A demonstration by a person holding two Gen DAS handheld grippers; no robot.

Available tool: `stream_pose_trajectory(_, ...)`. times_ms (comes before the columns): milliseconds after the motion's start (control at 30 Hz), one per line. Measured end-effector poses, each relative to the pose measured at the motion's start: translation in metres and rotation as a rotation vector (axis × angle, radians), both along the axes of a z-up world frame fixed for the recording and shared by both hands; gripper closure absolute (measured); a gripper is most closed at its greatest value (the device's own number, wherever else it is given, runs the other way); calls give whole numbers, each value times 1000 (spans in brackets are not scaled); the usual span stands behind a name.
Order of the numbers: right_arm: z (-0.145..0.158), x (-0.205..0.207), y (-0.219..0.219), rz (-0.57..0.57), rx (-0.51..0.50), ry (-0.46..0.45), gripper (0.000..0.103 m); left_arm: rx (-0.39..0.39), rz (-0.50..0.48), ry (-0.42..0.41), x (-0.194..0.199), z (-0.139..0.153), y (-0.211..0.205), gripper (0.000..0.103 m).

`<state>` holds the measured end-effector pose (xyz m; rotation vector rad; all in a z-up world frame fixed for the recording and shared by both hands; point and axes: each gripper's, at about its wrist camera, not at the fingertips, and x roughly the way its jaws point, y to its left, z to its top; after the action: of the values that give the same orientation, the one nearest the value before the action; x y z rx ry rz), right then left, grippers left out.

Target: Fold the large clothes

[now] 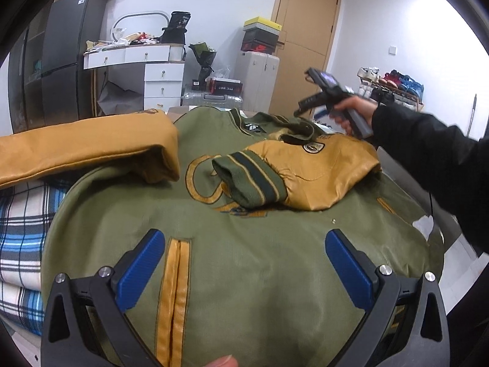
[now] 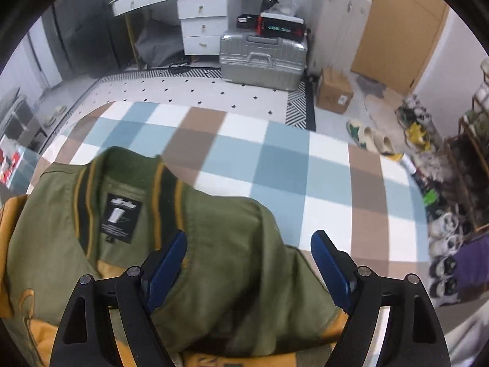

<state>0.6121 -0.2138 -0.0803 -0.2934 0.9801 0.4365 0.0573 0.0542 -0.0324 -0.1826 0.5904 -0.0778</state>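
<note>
The jacket lies spread on a checked cloth over what looks like a desk, its olive body facing up so the sleeves can be brought across it. The right sleeve is already folded in over the chest, its striped cuff resting on the big mustard letter; that keeps the bulk inside the outline of the body. The left sleeve still stretches out to the side, so by my reading it is the next part to fold.

The left tool hangs over the lower front near the mustard pocket trim, its blue pads wide apart and gripping nothing. The right tool is up by the collar, jaws spread with the olive shoulder cloth under them but not pinched; in the left wrist view a hand in a black sleeve holds it above the neckline.

Inside the collar sits a black label with a pale emblem and small print, too blurred to read. A shield patch on the folded sleeve is likewise illegible. Across the room, a red shoebox shows a pale mark, possibly a swoosh.
</note>
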Motion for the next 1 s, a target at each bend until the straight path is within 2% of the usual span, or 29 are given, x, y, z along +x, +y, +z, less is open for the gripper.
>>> stream_pose_trajectory(67,-14,9,3,-15,14,38,21,-2,2,4,4,0,0,1)
stream_pose_trajectory(100,-19,13,8,-21,20,58,45,-1,0,8,7,0,-1,1)
stream_pose_trajectory(133,-25,16,12,-11,8,78,83,1,0,11,8,0,-2,1)
stream_pose_trajectory(167,-25,11,19,13,-18,30,84,3,0,16,9,0,-3,1)
stream_pose_trajectory(200,-20,3,23,65,-23,-26,90,4,-2,18,10,1,-4,1)
stream_pose_trajectory(233,-16,1,23,76,-10,-48,93,1,-4,18,10,1,-5,1)
stream_pose_trajectory(300,-8,12,11,21,32,-59,96,-8,-12,18,10,3,-8,1)
stream_pose_trajectory(400,4,27,-5,-102,44,-135,97,-3,-8,13,8,4,-12,1)
stream_pose_trajectory(500,12,45,-26,-285,48,-189,96,9,-1,24,4,2,-13,1)
stream_pose_trajectory(567,17,51,-36,-363,82,-155,85,21,9,30,1,2,-12,1)
stream_pose_trajectory(600,20,49,-38,-369,109,-139,67,23,10,27,-1,3,-12,1)
stream_pose_trajectory(633,29,39,-41,-354,157,-138,53,26,12,23,-4,4,-12,1)
stream_pose_trajectory(800,84,-55,-34,-144,187,-269,48,19,24,-14,-14,9,-13,1)
stream_pose_trajectory(900,108,-114,-46,-76,211,-343,38,11,63,-45,-21,13,-9,1)
stream_pose_trajectory(933,121,-150,-56,-52,214,-393,35,4,79,-56,-23,16,-7,1)
stream_pose_trajectory(967,126,-168,-59,-48,215,-420,33,-3,91,-64,-24,18,-5,1)
stream_pose_trajectory(1000,136,-205,-74,-52,226,-465,26,-14,113,-72,-27,20,-1,1)
